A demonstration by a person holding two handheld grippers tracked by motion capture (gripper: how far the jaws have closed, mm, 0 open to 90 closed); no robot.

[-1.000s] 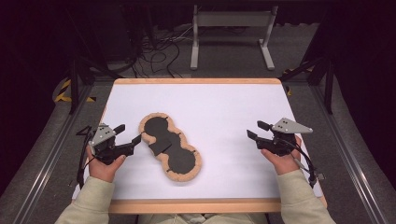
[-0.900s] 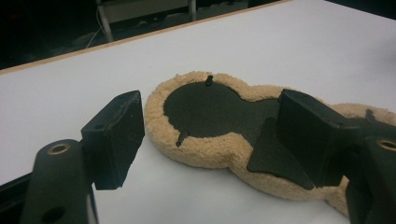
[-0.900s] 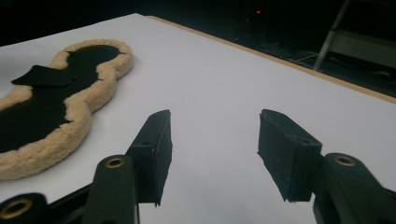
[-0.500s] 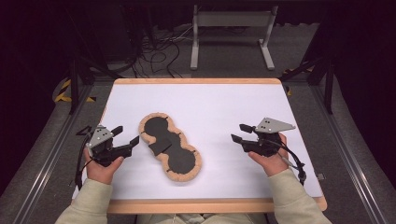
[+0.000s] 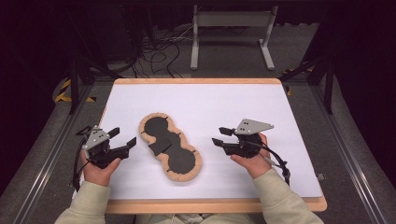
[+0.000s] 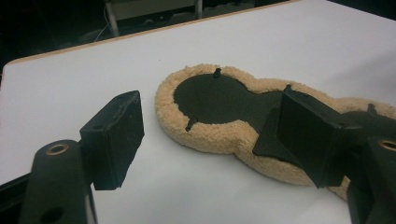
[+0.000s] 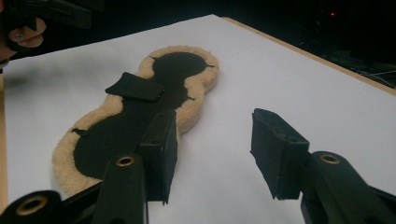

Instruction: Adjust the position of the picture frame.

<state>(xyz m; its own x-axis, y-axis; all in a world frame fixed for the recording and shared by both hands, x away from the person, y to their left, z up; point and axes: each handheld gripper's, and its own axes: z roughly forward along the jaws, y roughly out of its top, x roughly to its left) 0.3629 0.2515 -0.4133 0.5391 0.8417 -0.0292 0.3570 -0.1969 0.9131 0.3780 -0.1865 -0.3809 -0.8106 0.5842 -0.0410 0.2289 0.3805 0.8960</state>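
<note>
Now tan fleece-edged, black-centred peanut-shaped pad (image 5: 170, 147) seen mid-frame on white table (image 5: 261, 112); left gripper (image 5: 122, 138) held wide, empty; right gripper (image 5: 218, 136) half-open, jaws just closing, nothing between.

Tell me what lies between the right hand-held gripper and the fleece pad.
Nothing: in the high view, only bare white table separates the right hand-held gripper from the fleece pad. The right gripper view shows the same bare stretch; its jaws, just closing, hold nothing.
</note>
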